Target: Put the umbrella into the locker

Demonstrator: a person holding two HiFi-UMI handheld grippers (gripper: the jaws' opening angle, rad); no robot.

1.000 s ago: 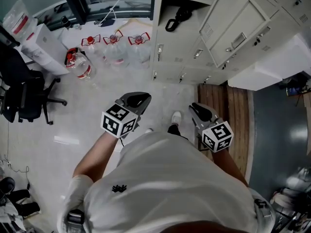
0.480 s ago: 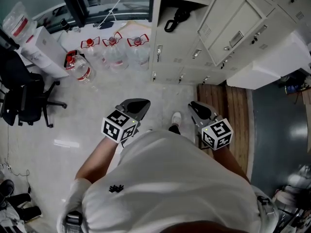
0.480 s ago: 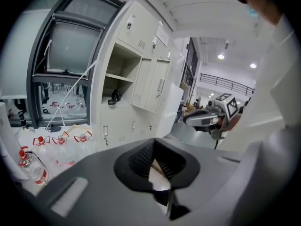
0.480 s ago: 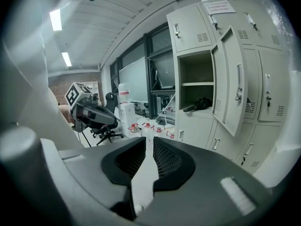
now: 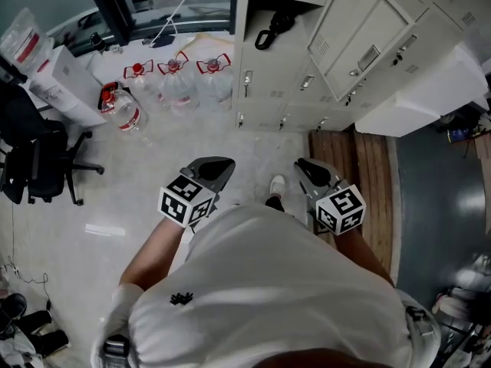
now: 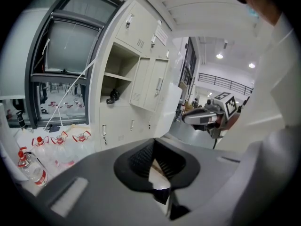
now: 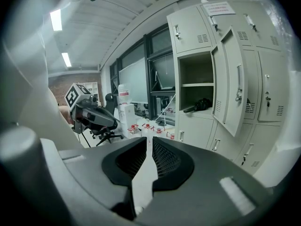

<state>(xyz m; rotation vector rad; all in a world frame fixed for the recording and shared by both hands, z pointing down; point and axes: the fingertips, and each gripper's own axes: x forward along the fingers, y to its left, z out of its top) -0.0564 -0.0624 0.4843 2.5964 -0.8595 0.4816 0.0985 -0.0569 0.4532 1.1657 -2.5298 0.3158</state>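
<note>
The black folded umbrella [image 5: 270, 29] lies on a shelf inside the open locker [image 5: 280, 6], far ahead of both grippers. It also shows in the left gripper view [image 6: 113, 96] and the right gripper view [image 7: 199, 105]. My left gripper [image 5: 221, 164] is held low in front of the person's body, shut, with nothing between its jaws [image 6: 153, 157]. My right gripper [image 5: 305, 167] hangs beside it at about the same height, also shut and empty [image 7: 148, 147]. Each gripper shows in the other's view: the right one [image 6: 207, 117], the left one [image 7: 92, 115].
The locker door [image 5: 359, 46] stands swung open to the right. Several water bottles [image 5: 175, 77] stand on the floor left of the lockers. A black office chair [image 5: 34, 153] is at far left. A wooden platform [image 5: 354, 156] lies at right, and the person's shoe [image 5: 278, 184] shows between the grippers.
The left gripper has drawn back a little toward the person's body and its jaws have closed the last bit. The right gripper has kept still.
</note>
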